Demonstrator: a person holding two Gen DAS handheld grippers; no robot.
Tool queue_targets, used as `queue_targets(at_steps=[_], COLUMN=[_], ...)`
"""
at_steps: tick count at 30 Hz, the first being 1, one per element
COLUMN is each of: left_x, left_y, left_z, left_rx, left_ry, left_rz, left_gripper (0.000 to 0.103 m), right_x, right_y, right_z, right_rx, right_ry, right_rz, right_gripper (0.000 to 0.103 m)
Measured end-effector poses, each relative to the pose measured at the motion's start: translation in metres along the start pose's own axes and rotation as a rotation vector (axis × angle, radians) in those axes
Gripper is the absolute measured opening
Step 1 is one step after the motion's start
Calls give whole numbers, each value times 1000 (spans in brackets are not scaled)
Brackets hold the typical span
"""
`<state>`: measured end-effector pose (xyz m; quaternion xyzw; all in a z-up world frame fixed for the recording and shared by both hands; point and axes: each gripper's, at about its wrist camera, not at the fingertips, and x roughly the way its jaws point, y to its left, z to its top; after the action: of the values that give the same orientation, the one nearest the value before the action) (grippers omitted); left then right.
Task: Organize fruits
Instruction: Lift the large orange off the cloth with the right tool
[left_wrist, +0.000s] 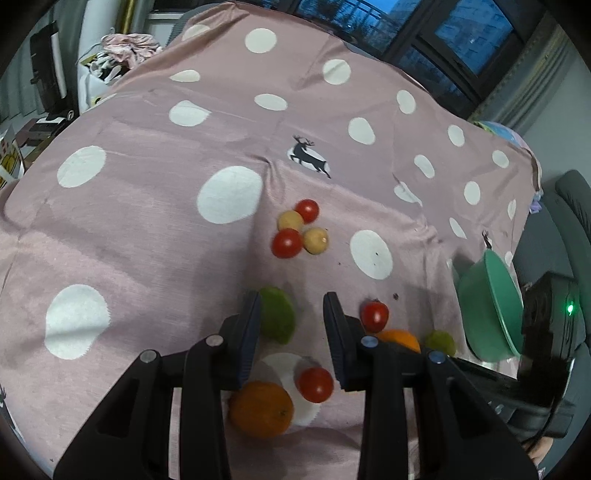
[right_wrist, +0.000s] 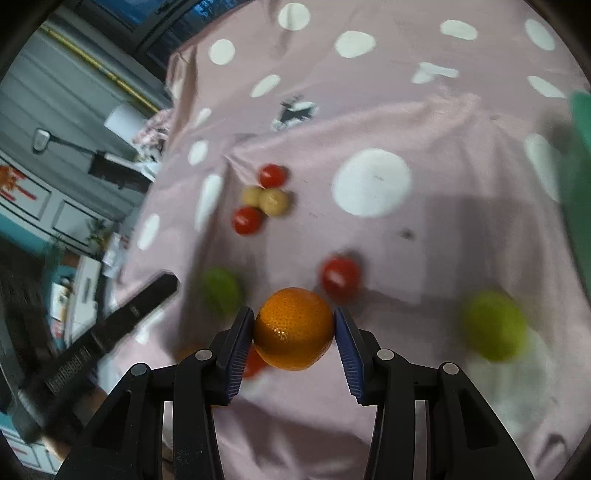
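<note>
**Sorting barely begun: one orange in the fingers, the rest still loose**

While the green bowl (left_wrist: 489, 306) waits at the cloth's right edge, its inside hidden from where I stand, nearly all the fruit lies scattered on the spotted pink cloth (left_wrist: 147, 229) over the tabletop. The right gripper (right_wrist: 293, 328) has its fingers closed on an orange (right_wrist: 293, 328), apparently lifted clear of the cloth. The left gripper (left_wrist: 291, 325) hangs with fingers apart and nothing between them, above a lime (left_wrist: 277, 319), a second orange (left_wrist: 260, 408) and a cherry tomato (left_wrist: 314, 384). Farther off sits a tight cluster of two tomatoes and two yellowish fruits (left_wrist: 298, 232). Raised lettering runs along the left gripper's side in the right view, too blurred to read.
</note>
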<state>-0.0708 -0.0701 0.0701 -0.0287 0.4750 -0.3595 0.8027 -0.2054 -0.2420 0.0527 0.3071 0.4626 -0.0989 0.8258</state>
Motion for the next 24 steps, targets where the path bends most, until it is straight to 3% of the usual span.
queue_targets(at_steps=[4,17,24], left_x=[5,23,32], left_y=[-10,-35,-58], left_z=[-3,-19,-33], left_rx=[27,108,180], left_ry=[11,95,148], left_rz=[3,-29,-96], left_gripper=[33,35,48], right_x=[0,-21,-22], right_y=[-11,-37,-43], right_z=[-5,0,0], right_rx=[-15,79,129], right_ry=[37,-19,-29], right_rz=[-118,-87,-36], right_gripper=[46,47,47])
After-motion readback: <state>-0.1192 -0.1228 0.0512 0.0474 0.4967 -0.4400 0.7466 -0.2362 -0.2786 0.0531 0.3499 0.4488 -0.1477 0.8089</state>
